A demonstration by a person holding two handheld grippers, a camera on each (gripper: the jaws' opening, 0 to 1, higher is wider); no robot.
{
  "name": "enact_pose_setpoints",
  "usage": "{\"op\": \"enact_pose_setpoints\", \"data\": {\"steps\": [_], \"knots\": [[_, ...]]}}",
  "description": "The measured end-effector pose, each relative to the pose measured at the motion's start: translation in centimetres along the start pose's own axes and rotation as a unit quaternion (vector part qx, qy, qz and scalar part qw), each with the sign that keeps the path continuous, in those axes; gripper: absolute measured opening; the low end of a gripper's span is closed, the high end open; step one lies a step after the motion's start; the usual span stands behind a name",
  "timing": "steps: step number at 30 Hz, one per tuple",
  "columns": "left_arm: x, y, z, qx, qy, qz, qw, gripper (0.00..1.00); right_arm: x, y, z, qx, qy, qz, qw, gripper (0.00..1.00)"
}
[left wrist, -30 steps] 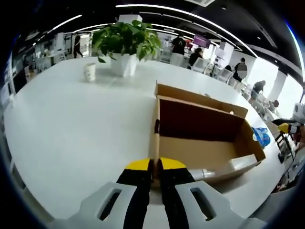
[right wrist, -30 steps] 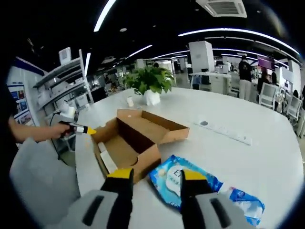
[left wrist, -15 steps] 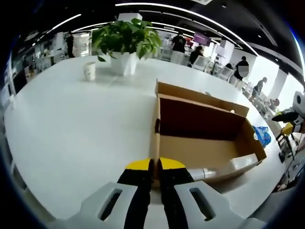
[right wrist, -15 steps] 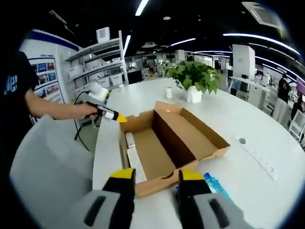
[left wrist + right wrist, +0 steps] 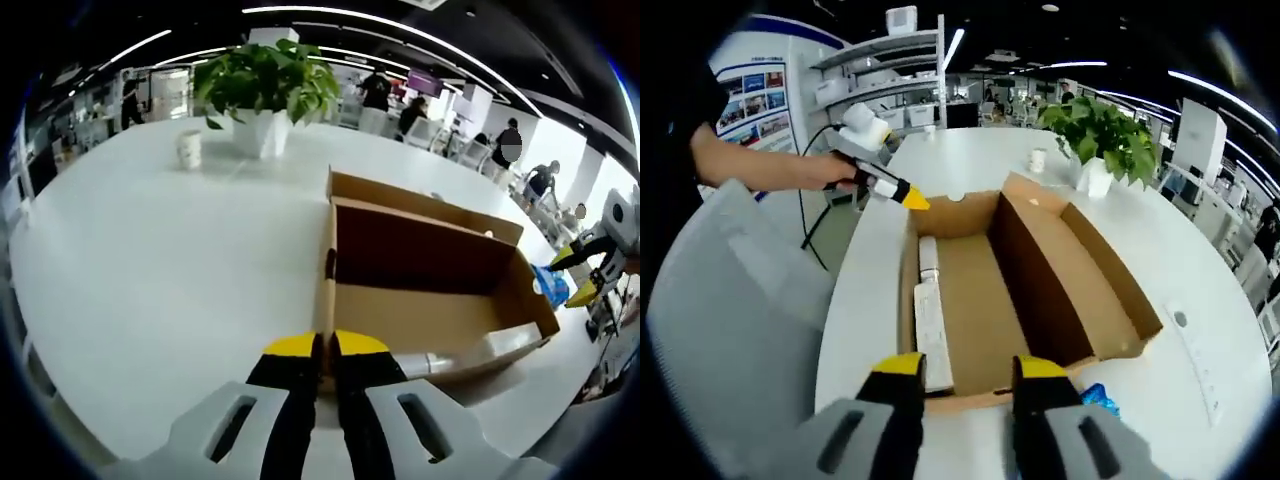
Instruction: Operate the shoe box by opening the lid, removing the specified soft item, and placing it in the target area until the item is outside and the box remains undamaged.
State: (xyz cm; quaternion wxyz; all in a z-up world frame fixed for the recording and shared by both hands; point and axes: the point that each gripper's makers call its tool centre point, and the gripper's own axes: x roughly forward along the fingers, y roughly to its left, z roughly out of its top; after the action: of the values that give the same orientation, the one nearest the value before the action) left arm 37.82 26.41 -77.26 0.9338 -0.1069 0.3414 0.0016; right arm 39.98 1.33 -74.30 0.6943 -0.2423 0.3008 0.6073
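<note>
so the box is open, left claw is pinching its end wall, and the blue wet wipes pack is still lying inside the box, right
Not quite. The shoe box is open and the left claw is shut on its end wall, but the blue wipes pack lies outside, on the white table by the box's near corner, as the right gripper view shows. Inside the box there is a pale strip along one wall.

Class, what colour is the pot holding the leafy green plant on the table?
White; the pot shows best in the left gripper view.

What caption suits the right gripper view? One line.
Right gripper open above the open shoe box; left gripper clamps its far wall.
</note>
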Motion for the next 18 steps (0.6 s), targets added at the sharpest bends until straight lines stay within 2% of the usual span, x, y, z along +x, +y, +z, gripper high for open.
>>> {"op": "enact_pose_setpoints", "data": {"steps": [5,7,10,18], "knots": [[0.0,-0.1,0.0,0.007,0.001,0.003,1.0000,0.03,1.5,0.2,-0.4,-0.003,0.014,0.006,0.9999,0.31],[0.0,-0.1,0.0,0.006,0.000,0.003,1.0000,0.03,2.2,0.4,-1.1,-0.021,0.033,0.007,0.9992,0.31],[0.0,0.0,0.0,0.003,0.000,0.002,1.0000,0.03,3.1,0.7,-1.6,-0.024,0.047,0.014,0.9985,0.31],[0.1,0.0,0.0,0.003,0.000,0.002,1.0000,0.03,4.4,0.3,-2.3,-0.013,0.059,0.017,0.9981,0.29]]}}
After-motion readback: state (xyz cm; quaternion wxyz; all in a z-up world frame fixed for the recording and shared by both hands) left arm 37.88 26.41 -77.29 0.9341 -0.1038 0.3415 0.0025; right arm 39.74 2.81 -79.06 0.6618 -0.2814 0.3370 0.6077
